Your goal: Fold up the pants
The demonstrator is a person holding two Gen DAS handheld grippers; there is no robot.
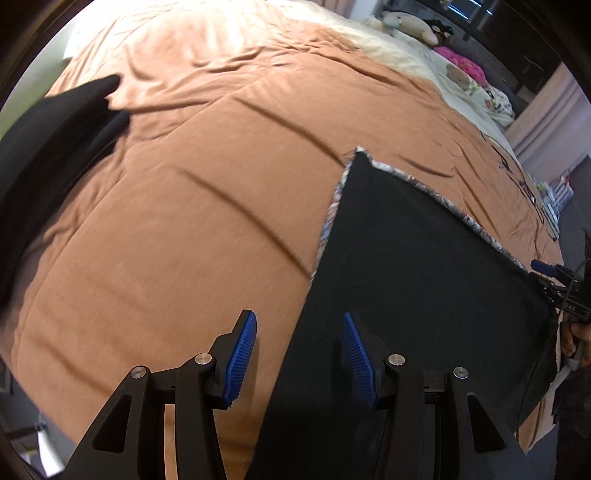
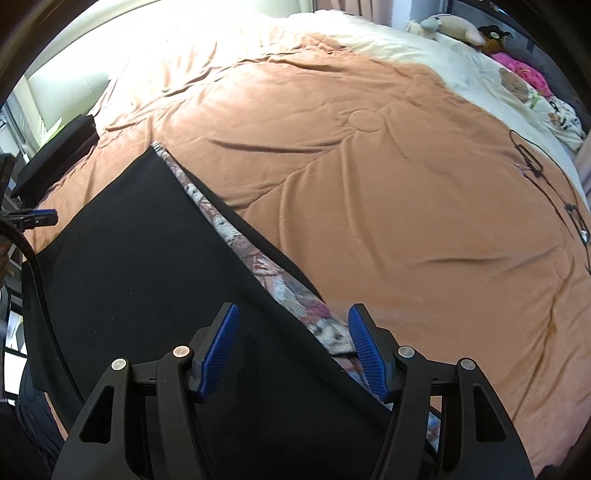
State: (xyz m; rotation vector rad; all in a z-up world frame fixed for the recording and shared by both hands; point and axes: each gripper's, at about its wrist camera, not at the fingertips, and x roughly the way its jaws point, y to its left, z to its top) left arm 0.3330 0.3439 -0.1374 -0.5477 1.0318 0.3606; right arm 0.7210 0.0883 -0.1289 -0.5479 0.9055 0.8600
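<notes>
1. Between our left gripper's (image 1: 299, 358) blue pads, apart and empty, we see the pants' (image 1: 424, 266) near edge below.
2. Our right gripper (image 2: 293, 350) is likewise parted, clamping nothing, over the floral-lined edge.
3. Pants lie folded on the orange bedspread (image 1: 184, 221), long axis running away from both grippers; right seems nearer.
4. A second black garment (image 1: 55, 147) sits far left.
5. No legible writing.

the pants (image 1: 424, 277) run out of frame below; the stuffed toys (image 1: 413, 24) are too small to tell.
</notes>
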